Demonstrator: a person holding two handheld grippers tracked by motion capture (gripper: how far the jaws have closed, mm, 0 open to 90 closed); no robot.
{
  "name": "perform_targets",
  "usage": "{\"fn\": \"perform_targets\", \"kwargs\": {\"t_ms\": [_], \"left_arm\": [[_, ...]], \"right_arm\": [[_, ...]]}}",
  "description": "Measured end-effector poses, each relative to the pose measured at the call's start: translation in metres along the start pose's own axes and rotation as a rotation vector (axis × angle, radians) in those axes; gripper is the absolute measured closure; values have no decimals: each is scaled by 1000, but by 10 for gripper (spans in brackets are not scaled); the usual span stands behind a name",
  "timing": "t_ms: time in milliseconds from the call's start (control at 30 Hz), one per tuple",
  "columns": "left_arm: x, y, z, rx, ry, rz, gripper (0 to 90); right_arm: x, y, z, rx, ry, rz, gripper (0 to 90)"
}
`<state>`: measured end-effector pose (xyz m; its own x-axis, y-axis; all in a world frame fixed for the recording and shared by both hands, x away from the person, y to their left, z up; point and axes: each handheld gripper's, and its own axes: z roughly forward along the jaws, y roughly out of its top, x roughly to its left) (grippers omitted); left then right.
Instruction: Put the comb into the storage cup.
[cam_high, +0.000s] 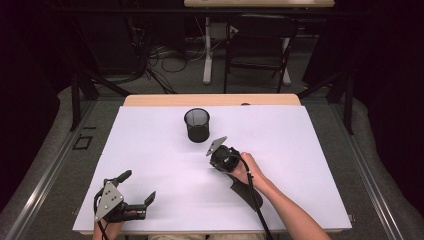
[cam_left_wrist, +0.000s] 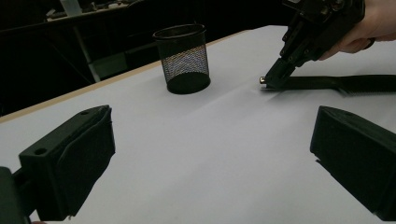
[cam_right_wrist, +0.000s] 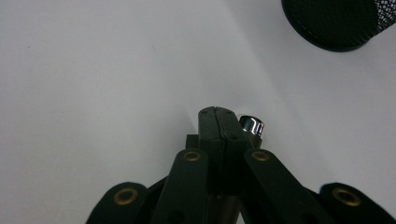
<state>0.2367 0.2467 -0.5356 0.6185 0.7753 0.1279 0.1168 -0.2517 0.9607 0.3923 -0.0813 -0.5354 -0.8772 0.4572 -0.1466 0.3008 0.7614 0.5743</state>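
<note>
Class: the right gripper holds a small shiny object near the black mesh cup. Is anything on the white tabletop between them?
Nothing visible does: bare white tabletop separates the right gripper, shut on the small shiny metal-tipped object, from the black mesh cup.

Own jaws: left gripper (cam_left_wrist: 210, 154), two black padded jaws standing wide apart over the white table sheet (cam_left_wrist: 196, 154), nothing between them
Cup: black wire-mesh pen cup (cam_left_wrist: 183, 58), upright on the sheet, farther back left of centre
Other hand: right gripper (cam_left_wrist: 275, 78), black, tips pressed together and tilted down to the sheet, small shiny metal bit (cam_left_wrist: 262, 80) at the tips
Hand: top right corner, wrapped round that gripper's body
</note>
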Motion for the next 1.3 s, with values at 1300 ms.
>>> {"fn": "perform_targets", "kwargs": {"t_ms": [1300], "left_arm": [[0,0,1,6,-2,7,1]], "right_arm": [[-38,-27,-9,69,-126,198,900]]}}
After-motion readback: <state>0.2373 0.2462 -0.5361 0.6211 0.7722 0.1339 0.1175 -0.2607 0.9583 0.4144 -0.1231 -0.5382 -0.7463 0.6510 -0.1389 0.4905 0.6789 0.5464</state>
